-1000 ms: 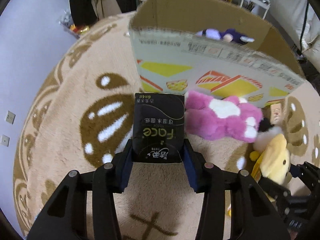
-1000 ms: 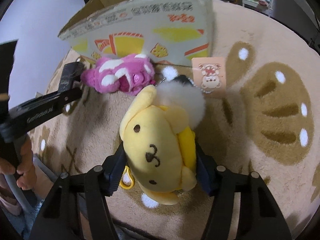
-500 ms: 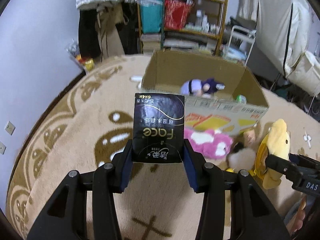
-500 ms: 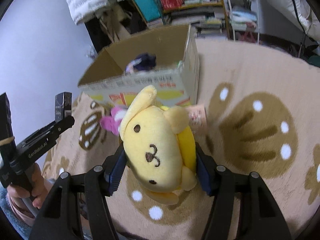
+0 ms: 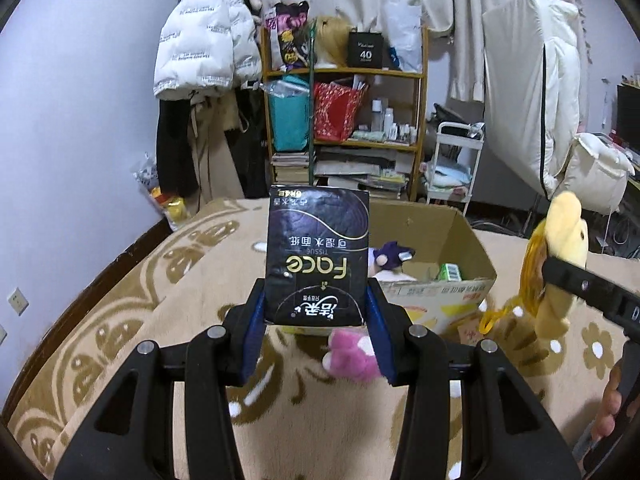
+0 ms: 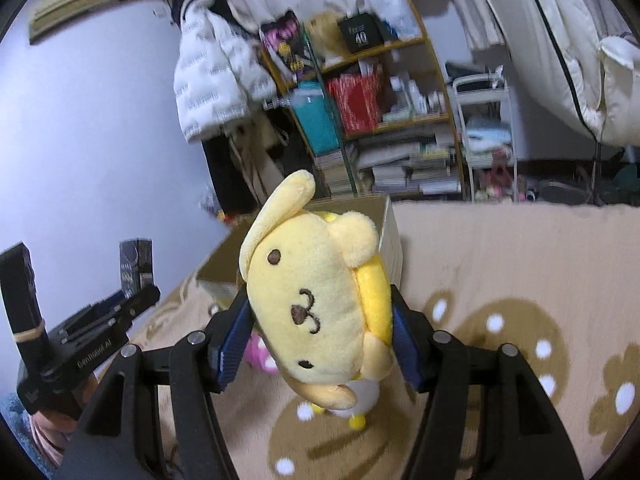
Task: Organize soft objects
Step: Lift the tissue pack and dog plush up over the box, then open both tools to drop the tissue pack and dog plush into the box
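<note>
My left gripper (image 5: 316, 322) is shut on a black "Face" tissue pack (image 5: 318, 256), held up above the rug in front of the open cardboard box (image 5: 460, 280). My right gripper (image 6: 320, 324) is shut on a yellow dog plush (image 6: 316, 300), lifted off the rug; it also shows at the right of the left wrist view (image 5: 560, 248). A pink plush (image 5: 352, 356) lies on the rug against the box's near wall. A purple plush (image 5: 390, 258) and a green carton (image 5: 450, 272) lie inside the box.
A beige patterned rug (image 5: 140, 320) covers the floor. Behind the box stand a wooden shelf (image 5: 344, 120) full of bags and books, a white cart (image 5: 456, 160), hanging coats (image 5: 204, 40) and a purple wall. The left gripper shows in the right wrist view (image 6: 100, 332).
Both grippers have risen well above the rug with their loads and tilted up, so the room behind the box now shows. The yellow plush has left the rug.
</note>
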`<state>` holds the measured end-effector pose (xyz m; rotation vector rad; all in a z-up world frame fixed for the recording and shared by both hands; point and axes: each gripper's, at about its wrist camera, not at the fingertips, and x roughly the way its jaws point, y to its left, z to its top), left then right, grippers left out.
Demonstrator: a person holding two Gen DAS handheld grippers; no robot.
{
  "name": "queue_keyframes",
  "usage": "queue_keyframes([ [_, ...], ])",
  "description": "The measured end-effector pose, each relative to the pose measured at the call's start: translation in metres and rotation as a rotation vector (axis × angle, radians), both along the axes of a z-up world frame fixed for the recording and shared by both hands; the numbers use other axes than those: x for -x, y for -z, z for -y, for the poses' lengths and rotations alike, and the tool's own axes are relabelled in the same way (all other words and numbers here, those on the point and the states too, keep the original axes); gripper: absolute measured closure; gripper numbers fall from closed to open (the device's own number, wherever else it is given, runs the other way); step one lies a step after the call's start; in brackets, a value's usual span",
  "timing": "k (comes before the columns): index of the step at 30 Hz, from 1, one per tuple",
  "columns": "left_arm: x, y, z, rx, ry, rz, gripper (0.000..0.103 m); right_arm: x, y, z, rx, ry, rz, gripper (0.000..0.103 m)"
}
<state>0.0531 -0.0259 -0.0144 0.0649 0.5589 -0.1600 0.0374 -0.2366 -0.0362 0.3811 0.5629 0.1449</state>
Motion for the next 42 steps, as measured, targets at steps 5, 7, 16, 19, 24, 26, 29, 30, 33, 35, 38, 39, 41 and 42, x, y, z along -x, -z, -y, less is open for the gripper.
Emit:
queue_keyframes([
  [5,-0.010,-0.002,0.005,-0.003,0.016,0.016,0.058,-0.006,-0.007,0.001,0.000,0.006,0.047,0.036],
  [7,-0.015,-0.004,0.007,-0.006,0.019,0.027,0.058,-0.011,-0.008,0.001,0.007,0.009,0.055,0.036],
  [16,-0.034,-0.006,0.020,-0.035,0.022,0.077,0.058,-0.030,-0.016,-0.008,0.066,0.005,0.122,0.036],
  [19,-0.041,-0.006,0.023,-0.043,0.035,0.086,0.058,-0.039,-0.014,-0.010,0.073,-0.007,0.123,0.036],
  [24,-0.054,-0.005,0.029,-0.118,0.037,0.108,0.058,-0.051,-0.008,-0.013,0.122,-0.020,0.103,0.036],
  [26,-0.061,-0.004,0.025,-0.105,0.035,0.088,0.058,-0.055,-0.007,-0.012,0.121,-0.027,0.100,0.036],
  [29,-0.073,-0.003,0.020,-0.070,0.026,0.056,0.058,-0.063,-0.006,-0.011,0.130,-0.013,0.088,0.036],
  [30,-0.076,-0.003,0.020,-0.069,0.024,0.054,0.058,-0.067,-0.007,-0.010,0.130,-0.004,0.081,0.036],
  [33,-0.081,0.001,0.020,-0.062,0.032,0.041,0.058,-0.074,-0.009,-0.006,0.108,-0.008,0.084,0.036],
  [35,-0.084,0.003,0.021,-0.060,0.040,0.034,0.058,-0.080,-0.009,-0.004,0.103,-0.010,0.083,0.036],
  [38,-0.089,0.008,0.025,-0.057,0.056,0.016,0.058,-0.088,-0.006,-0.002,0.088,-0.015,0.076,0.036],
  [39,-0.091,0.010,0.027,-0.058,0.062,0.007,0.058,-0.092,-0.005,-0.002,0.083,-0.017,0.071,0.035],
  [41,-0.094,0.016,0.029,-0.069,0.067,-0.006,0.058,-0.098,-0.001,-0.001,0.076,-0.023,0.063,0.035],
  [42,-0.096,0.019,0.030,-0.073,0.069,-0.014,0.058,-0.101,0.000,-0.001,0.075,-0.025,0.058,0.035],
])
